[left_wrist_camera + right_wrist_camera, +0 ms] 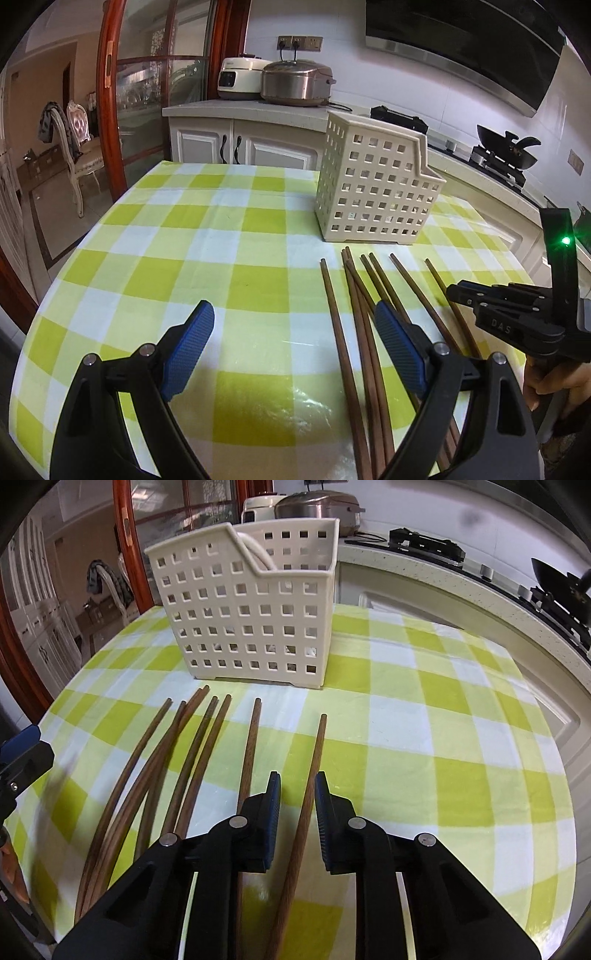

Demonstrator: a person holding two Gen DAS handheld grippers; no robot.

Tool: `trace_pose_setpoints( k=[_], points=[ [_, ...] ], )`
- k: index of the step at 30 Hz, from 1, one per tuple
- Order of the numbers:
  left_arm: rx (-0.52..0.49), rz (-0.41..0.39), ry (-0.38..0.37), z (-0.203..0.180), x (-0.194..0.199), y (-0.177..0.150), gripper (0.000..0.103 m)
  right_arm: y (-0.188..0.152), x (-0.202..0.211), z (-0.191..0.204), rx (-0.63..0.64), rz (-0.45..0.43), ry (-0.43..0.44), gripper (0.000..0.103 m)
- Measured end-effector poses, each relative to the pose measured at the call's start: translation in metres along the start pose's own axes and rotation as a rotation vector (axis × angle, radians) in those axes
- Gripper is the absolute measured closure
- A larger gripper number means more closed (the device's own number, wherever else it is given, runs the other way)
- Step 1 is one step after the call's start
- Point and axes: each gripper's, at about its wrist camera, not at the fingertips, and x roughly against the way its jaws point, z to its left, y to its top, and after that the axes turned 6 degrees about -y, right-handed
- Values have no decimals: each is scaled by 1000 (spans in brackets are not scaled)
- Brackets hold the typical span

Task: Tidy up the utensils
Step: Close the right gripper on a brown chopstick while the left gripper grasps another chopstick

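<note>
Several brown wooden chopsticks (334, 306) lie fanned out on the green-and-white checked tablecloth (184, 240), their tips toward a cream perforated basket (376, 184). My left gripper (293, 310) hangs wide open just left of them, nothing between its fingers; its right pad (395, 339) overlaps the middle chopsticks. In the right wrist view, my right gripper (297, 775) is low over the cloth, jaws narrow. The rightmost chopstick (314, 757) runs between the pads with a gap on the left side. The basket (251, 620) stands beyond, a white curved piece (258, 554) inside.
Behind the table runs a kitchen counter (258, 110) with two rice cookers (295, 83); a stove with a black wok (509, 147) is to the right. A wood-framed glass door (110, 110) and a chair (77, 140) are on the left. The right tool's body (498, 310) sits beside the chopsticks.
</note>
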Motion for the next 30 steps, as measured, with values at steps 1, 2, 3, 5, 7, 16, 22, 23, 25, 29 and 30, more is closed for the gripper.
trace_pose_setpoints(
  k=[1,2,3,5,7,16,22,23,25,29,30],
  points=[
    [-5,6,2,0,-3,1,17,2,-4,0,3,7,-2,85],
    [-13,17,9,-1,-6,3,17,3,-6,1,4,11,-4,85],
    [-19,26,12,-1,-10,3,17,4,-10,0,6,17,-8,87],
    [-22,47,14,0,-18,4,17,5,-15,1,10,29,-13,88],
    [-17,80,4,0,-28,4,17,5,-20,1,15,42,-21,90],
    [-30,178,8,-8,-68,7,28,2,-20,-7,5,25,-3,97],
    [-56,230,9,-18,-88,7,55,1,-20,-16,-15,30,22,97],
    [-59,235,8,-19,-90,6,61,1,-20,-16,-16,31,26,97],
    [-70,224,23,-20,-91,5,66,2,-21,-16,-17,31,31,96],
    [-70,218,32,-20,-94,7,76,3,-22,-18,-19,36,42,96],
    [-78,217,39,-21,-94,7,77,4,-22,-19,-20,38,45,96]
  ],
)
